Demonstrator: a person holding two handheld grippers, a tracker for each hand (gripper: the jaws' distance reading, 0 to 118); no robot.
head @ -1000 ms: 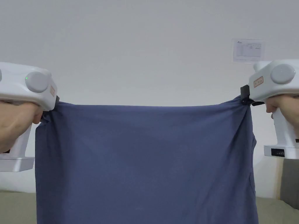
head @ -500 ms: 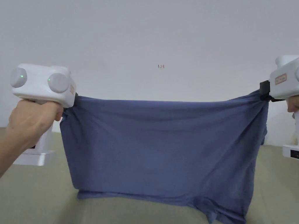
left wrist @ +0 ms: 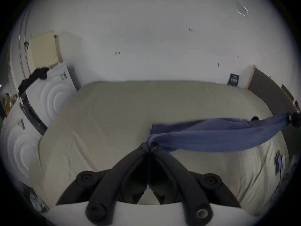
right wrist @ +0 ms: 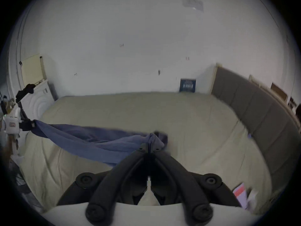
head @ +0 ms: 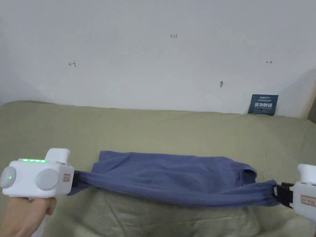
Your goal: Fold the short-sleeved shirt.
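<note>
The blue short-sleeved shirt [head: 172,179] lies stretched in a low band across the near part of the olive bed [head: 154,129]. Its far part rests on the sheet and its near edge hangs taut between my two grippers. My left gripper [head: 74,182] is shut on the shirt's left end [left wrist: 156,139], jaws pressed together [left wrist: 149,145]. At the right, my right gripper [head: 277,193] is shut on the other end [right wrist: 153,138], with cloth bunched around its tips [right wrist: 149,146]. A hand holds the left gripper's handle.
A white wall rises behind the bed, with a dark blue card [head: 263,104] leaning at its foot. A grey padded headboard [right wrist: 254,108] runs along the right side. White moulded panels [left wrist: 47,92] stand to the left of the bed.
The shirt was held up high, spread like a curtain. Both grippers have come down to bed level and the shirt now lies low across the sheet. The head camera has tilted down.
</note>
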